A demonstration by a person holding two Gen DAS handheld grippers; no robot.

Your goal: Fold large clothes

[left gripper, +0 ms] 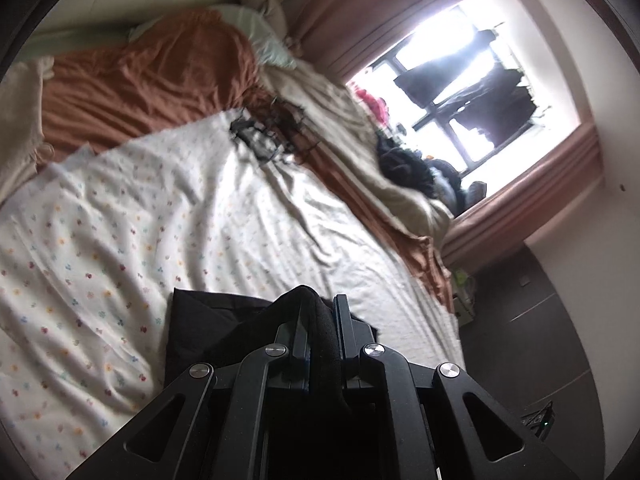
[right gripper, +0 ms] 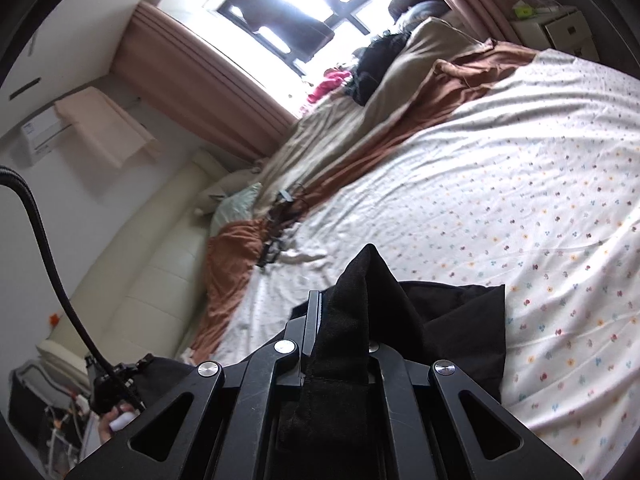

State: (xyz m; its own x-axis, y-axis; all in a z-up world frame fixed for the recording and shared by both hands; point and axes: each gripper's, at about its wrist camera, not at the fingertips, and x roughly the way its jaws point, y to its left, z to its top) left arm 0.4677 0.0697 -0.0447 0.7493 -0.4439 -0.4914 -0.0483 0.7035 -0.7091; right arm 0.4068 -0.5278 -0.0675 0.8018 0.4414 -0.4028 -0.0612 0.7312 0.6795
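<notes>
A: Black garment [left gripper: 208,320]: it lies on the floral sheet [left gripper: 120,208] at the near edge of the bed, and you hold it at two places. Your left gripper [left gripper: 320,320] is clamped on a thick rolled fold of it; your right gripper [right gripper: 340,312] is clamped on a peaked fold that stands up between the fingers.

B: What does each view give you that the other does not?

A: The left wrist view shows dark floor [left gripper: 532,340] past the bed's edge. The right wrist view shows the cream headboard [right gripper: 160,248], a wall unit [right gripper: 44,128] draped with a beige cloth, a black cable [right gripper: 48,240], and a hand [right gripper: 114,420] low at the left edge. Both show the window [left gripper: 460,80], the pink curtain [left gripper: 520,200], the rust-brown bedding [left gripper: 152,76] and a small dark tangle [left gripper: 264,132] on the bed.

B: And what can you not make out?

A: The gripper bodies cover the nearest part of the garment, so you cannot tell its full outline or what kind of garment it is. The dark tangle is too blurred to identify. The window is overexposed; the dark shapes hanging in it are only silhouettes. The dark pile [right gripper: 372,64] by the window is also unclear.
</notes>
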